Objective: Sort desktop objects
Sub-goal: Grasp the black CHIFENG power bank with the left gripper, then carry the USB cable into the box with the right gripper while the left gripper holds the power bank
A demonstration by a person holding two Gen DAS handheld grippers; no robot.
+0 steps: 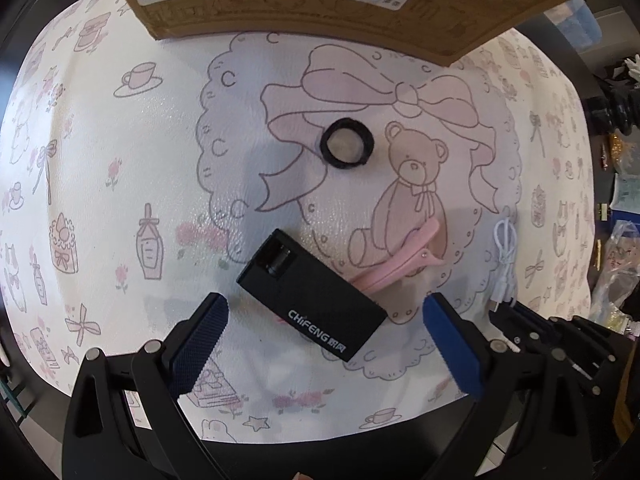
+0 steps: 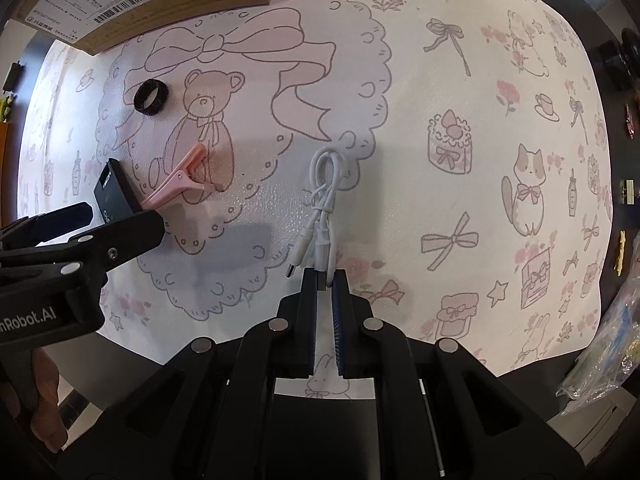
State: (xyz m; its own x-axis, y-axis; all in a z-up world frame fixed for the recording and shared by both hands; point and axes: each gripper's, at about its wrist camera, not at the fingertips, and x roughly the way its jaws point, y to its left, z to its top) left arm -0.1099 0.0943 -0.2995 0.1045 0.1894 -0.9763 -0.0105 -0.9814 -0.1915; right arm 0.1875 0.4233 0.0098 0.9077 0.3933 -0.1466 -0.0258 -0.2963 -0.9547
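Right gripper point(image 2: 327, 280): the two fingers are drawn nearly together and pinch the near end of the white cable point(image 2: 325, 196) at their tips.
White cable: a bundled coil lying on the tablecloth point(image 2: 460, 80), its long axis running straight away from the right gripper; the looped end points away, the plug ends point back toward the fingers, one plug lying just left of the fingertips.
Left gripper point(image 1: 324, 322): the blue-padded fingers stand wide apart, with nothing held between them.
Black box point(image 1: 312, 294): marked CHIFENG, it lies flat on the cloth with its near end between the left gripper's fingers, touching neither that can be seen. Its long axis runs diagonally, the open windowed end pointing away and to the left, the lettered end toward the right finger.
Pink hair clip point(image 1: 400, 258): just right of the black box, its near end hidden behind the box; long axis diagonal, the tip pointing away and to the right over the printed bear.
Black ring point(image 1: 347, 143): flat on the cloth beyond the box, well apart from it, beside the bear's head.
Cardboard box point(image 1: 320, 4): at the far edge of the cloth, label side up.
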